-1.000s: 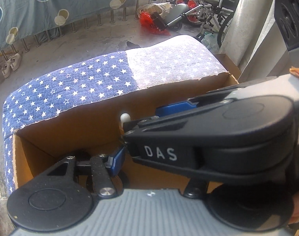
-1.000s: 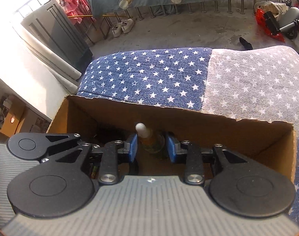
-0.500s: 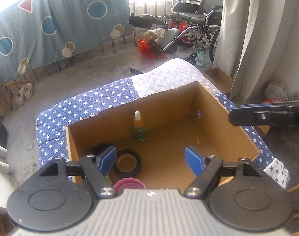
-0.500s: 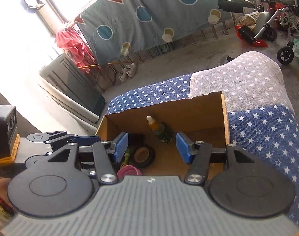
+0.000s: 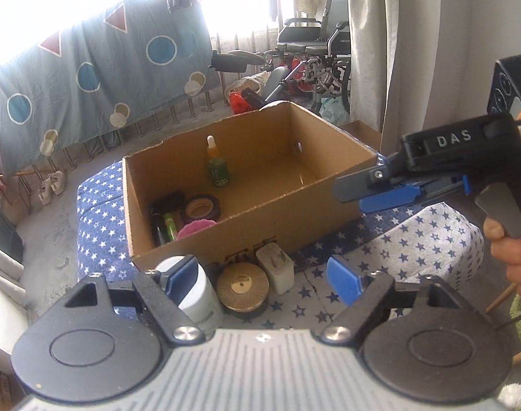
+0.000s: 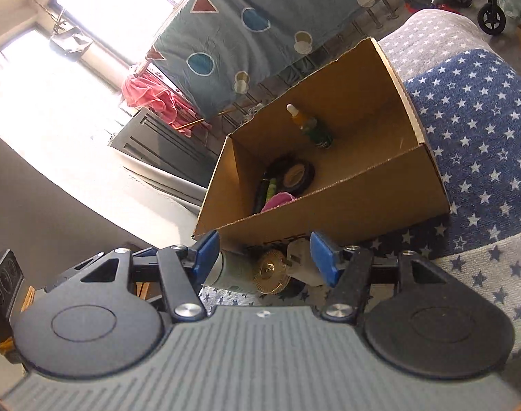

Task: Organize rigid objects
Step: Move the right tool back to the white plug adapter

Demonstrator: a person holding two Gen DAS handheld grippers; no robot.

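Observation:
A cardboard box (image 5: 260,212) (image 6: 346,205) stands on a star-patterned cushion (image 5: 414,239). Inside it a dropper bottle (image 5: 216,164) (image 6: 310,125) stands upright by the far wall, with a black tape roll (image 5: 200,207) (image 6: 296,176), a pink lid (image 5: 195,227) and dark tubes (image 5: 162,224) at the left end. In front of the box lie a white jar (image 5: 195,291) (image 6: 234,272), a gold round disc (image 5: 242,286) (image 6: 272,272) and a white plug adapter (image 5: 274,269) (image 6: 303,263). My left gripper (image 5: 262,279) is open above these. My right gripper (image 6: 263,255) is open, empty, near them; it also shows in the left wrist view (image 5: 390,198).
A patterned blue sheet (image 5: 89,78) hangs on a rail behind. A wheelchair (image 5: 315,58) and red bag (image 5: 239,101) stand at the back right. A curtain (image 5: 373,51) hangs at the right. Shoes (image 5: 49,185) lie on the concrete floor at the left.
Both grippers have pulled back and up out of the box. The dropper bottle stays standing inside. The jar, disc and adapter in front of the box have come into view.

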